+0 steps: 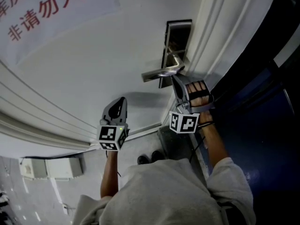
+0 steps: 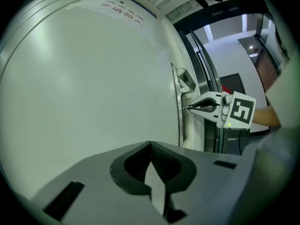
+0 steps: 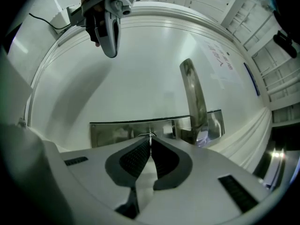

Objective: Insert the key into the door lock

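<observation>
key (image 3: 150, 136): thin metal sliver at the right tool's tips, its end against the lock plate; how deep it sits can't be made out
right tool (image 3: 150, 142): clenched on the key, pointing level at the plate
lock plate (image 3: 117, 133): steel strip near the door's edge
handle (image 3: 194, 100): lever, just beside the key
left tool (image 2: 150, 146): clenched, nothing in it, well apart from the plate, facing bare door
door (image 1: 93, 64): white, sign (image 1: 42, 8) with red characters
</observation>
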Motion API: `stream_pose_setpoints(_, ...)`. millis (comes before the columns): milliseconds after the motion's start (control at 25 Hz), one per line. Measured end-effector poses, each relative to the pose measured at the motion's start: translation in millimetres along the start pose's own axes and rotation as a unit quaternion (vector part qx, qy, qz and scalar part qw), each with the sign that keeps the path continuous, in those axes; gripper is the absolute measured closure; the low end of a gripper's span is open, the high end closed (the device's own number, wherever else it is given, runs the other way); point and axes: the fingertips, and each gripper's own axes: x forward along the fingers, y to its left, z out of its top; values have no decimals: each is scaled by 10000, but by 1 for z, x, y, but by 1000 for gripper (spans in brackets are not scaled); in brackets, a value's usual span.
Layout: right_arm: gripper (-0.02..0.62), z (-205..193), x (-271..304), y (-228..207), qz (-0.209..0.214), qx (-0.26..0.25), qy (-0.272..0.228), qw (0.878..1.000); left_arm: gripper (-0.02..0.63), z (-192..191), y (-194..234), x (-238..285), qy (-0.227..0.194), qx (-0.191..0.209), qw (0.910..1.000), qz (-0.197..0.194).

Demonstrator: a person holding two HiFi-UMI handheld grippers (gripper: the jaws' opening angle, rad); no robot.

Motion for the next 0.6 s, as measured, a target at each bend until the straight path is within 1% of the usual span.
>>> stream_pose_setpoints(360, 565, 1, 0, 0, -97, 49, -59, 9999, 589, 1, -5, 4, 22, 56, 10000, -62)
stream_pose_setpoints(480, 564, 2, -1, 3, 2, 106, -117, 9999, 589, 1, -7, 4, 31, 61, 9999, -85)
stream_pose_setpoints(520, 558, 2, -2, 6, 94, 122, -141, 9998, 589, 1, -7, 4, 30, 62, 9999, -91)
stream_pose_setpoints(560, 528, 2, -2, 10, 223, 129, -159, 9995, 589, 1, -8, 4, 29, 64, 9999, -98)
stream_pose_setpoints(600, 479, 2, -3, 14, 357, 125, -169, 9991, 589, 1, -9, 4, 27, 66, 9999, -106)
